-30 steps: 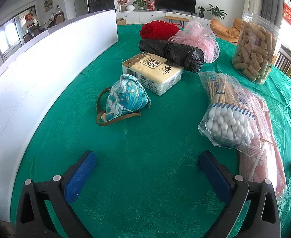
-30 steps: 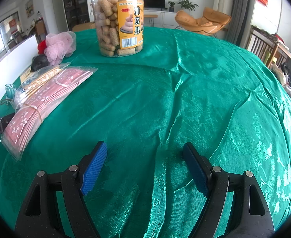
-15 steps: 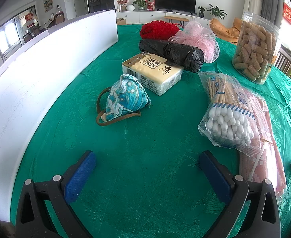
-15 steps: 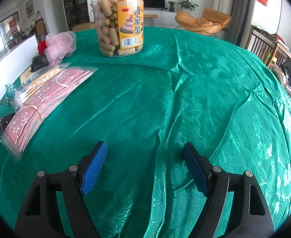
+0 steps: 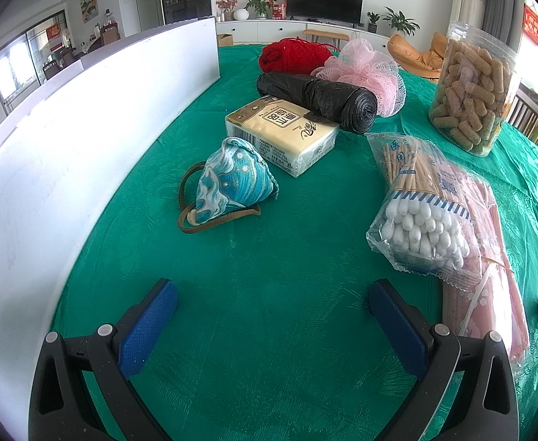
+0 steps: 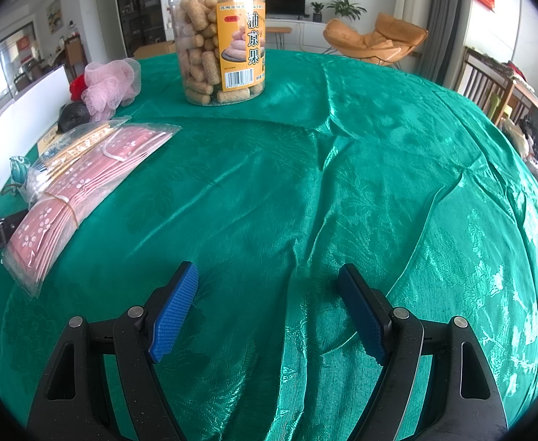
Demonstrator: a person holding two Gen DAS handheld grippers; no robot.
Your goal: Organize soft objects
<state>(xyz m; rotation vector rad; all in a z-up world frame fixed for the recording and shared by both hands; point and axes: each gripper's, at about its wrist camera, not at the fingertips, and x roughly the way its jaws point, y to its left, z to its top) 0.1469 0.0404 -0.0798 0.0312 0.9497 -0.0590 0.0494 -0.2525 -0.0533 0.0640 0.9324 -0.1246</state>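
Note:
In the left wrist view, a blue patterned pouch [image 5: 232, 183] with a brown cord lies on the green cloth, ahead of my open, empty left gripper [image 5: 272, 294]. Behind it lie a tissue pack [image 5: 283, 136], a black bag roll [image 5: 320, 101], red yarn [image 5: 292, 55] and a pink mesh sponge [image 5: 364, 71]. A cotton swab bag [image 5: 419, 202] rests on a pink mask pack [image 5: 489, 257] to the right. My right gripper [image 6: 269, 286] is open and empty over bare cloth; the mask pack [image 6: 85, 183] lies far to its left.
A white board [image 5: 67, 139] stands along the table's left side. A clear snack jar [image 6: 219, 40] stands at the back; it also shows in the left wrist view [image 5: 474, 88]. The green tablecloth [image 6: 379, 169] is wrinkled on the right.

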